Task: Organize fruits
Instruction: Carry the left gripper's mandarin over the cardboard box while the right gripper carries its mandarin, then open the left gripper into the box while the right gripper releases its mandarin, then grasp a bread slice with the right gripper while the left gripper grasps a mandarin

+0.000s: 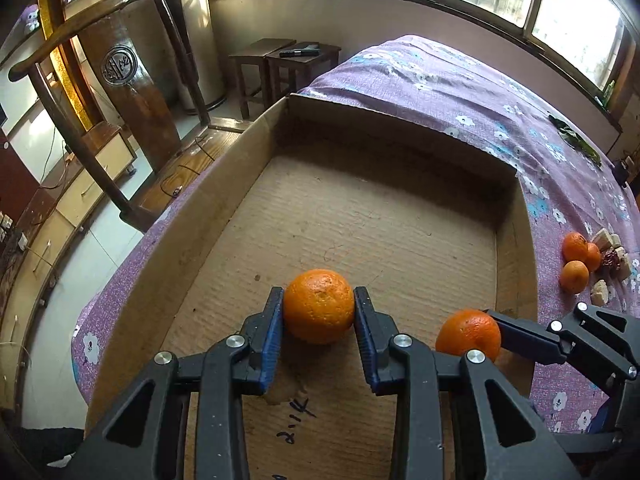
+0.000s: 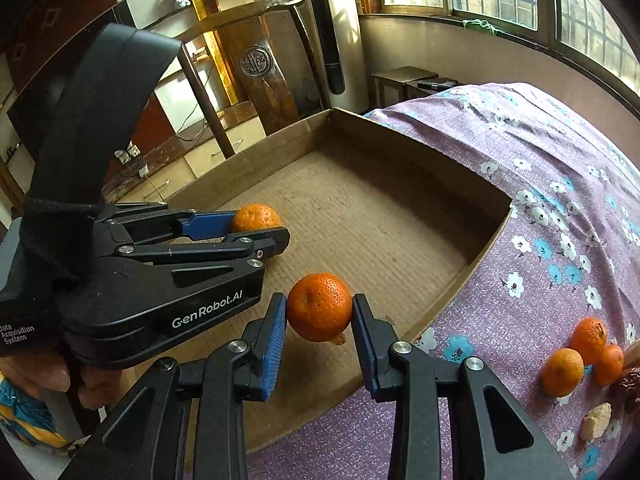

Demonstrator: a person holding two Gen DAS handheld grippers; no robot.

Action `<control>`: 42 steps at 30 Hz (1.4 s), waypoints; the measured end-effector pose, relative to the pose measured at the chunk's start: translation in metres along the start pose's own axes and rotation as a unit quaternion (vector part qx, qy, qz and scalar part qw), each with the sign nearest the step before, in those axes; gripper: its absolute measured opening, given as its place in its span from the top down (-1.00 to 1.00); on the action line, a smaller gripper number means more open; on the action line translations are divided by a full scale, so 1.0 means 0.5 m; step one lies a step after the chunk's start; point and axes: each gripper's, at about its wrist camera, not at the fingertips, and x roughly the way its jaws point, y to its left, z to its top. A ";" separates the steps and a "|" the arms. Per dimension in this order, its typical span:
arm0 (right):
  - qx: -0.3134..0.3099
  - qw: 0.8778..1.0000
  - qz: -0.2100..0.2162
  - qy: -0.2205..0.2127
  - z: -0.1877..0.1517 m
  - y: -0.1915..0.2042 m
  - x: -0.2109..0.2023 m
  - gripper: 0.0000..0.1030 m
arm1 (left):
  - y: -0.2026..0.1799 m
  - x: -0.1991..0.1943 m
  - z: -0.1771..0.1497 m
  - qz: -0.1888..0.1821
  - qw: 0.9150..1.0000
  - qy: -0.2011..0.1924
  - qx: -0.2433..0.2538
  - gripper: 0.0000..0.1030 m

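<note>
My left gripper (image 1: 319,307) is shut on an orange (image 1: 319,305) and holds it low over the floor of a shallow cardboard box (image 1: 224,200); whether it touches the floor I cannot tell. My right gripper (image 2: 319,309) is shut on a second orange (image 2: 319,306) over the box's near right part (image 2: 472,264). In the left wrist view the right gripper and its orange (image 1: 469,334) show at the right. In the right wrist view the left gripper (image 2: 260,226) and its orange (image 2: 256,217) show at the left. Three more oranges (image 2: 580,354) lie on the purple cloth.
The box sits on a bed with a purple flowered cloth (image 1: 460,80). Beside the loose oranges (image 1: 576,258) lie pale chunks and dark red pieces (image 1: 612,264). A wooden chair (image 1: 120,80) and stools (image 1: 280,68) stand beyond the bed's left edge.
</note>
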 end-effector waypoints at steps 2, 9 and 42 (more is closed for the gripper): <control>-0.004 1.000 -0.005 0.006 0.000 0.002 0.012 0.27 | 0.006 0.000 0.001 0.000 1.000 0.000 -0.007 0.35; 0.000 1.000 -0.019 -0.011 -0.005 0.000 0.002 0.07 | 0.011 -0.012 -0.004 0.004 1.000 -0.017 -0.019 -0.25; 0.179 0.969 -0.147 -0.080 -0.274 -0.232 -0.300 -0.37 | -0.300 -0.120 -0.095 -0.088 0.987 -0.094 0.095 -0.78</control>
